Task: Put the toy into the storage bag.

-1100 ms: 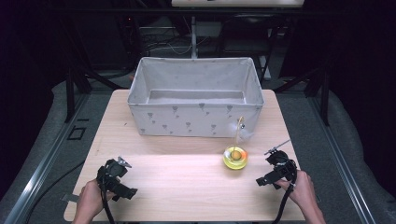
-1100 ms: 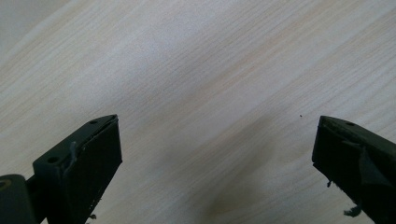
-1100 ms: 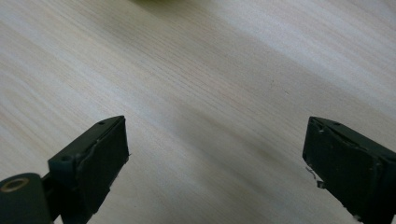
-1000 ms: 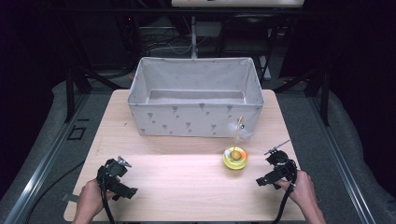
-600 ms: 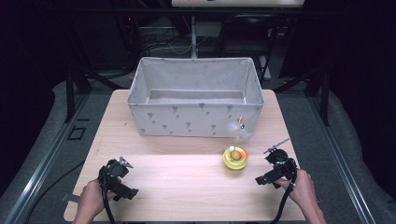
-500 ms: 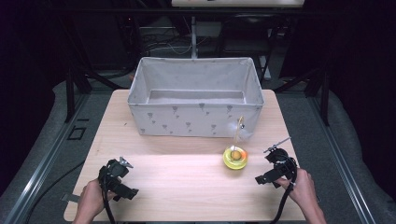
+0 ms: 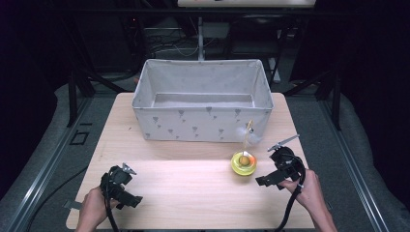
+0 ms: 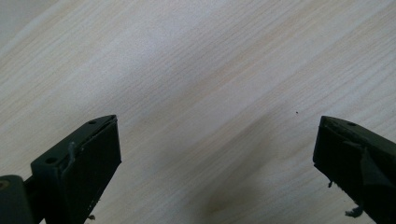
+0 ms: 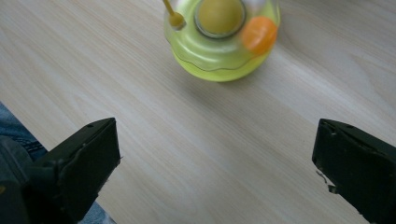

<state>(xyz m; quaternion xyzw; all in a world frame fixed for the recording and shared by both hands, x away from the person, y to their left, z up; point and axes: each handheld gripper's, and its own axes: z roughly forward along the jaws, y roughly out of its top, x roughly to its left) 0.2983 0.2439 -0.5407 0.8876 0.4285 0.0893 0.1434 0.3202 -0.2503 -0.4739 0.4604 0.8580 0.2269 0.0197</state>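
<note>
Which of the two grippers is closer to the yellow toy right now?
The right gripper: the yellow toy sits just ahead of its open jaws, while the left gripper is over bare table.

Wood bench (image 7: 193, 193) w/ grey fabric bin (image 7: 202, 118) at the far middle, printed w/ small grey motifs, open top. Yellow-green toy (image 7: 243, 163) sits on bench just in front of bin's right front corner; thin stick w/ white feather tuft rises from it, tilted toward the bin. Right claw (image 7: 275, 169) in person's right hand, just right of toy, not touching it. Left claw (image 7: 118, 183) in left hand near bench's front left, well apart from toy & bin
</note>
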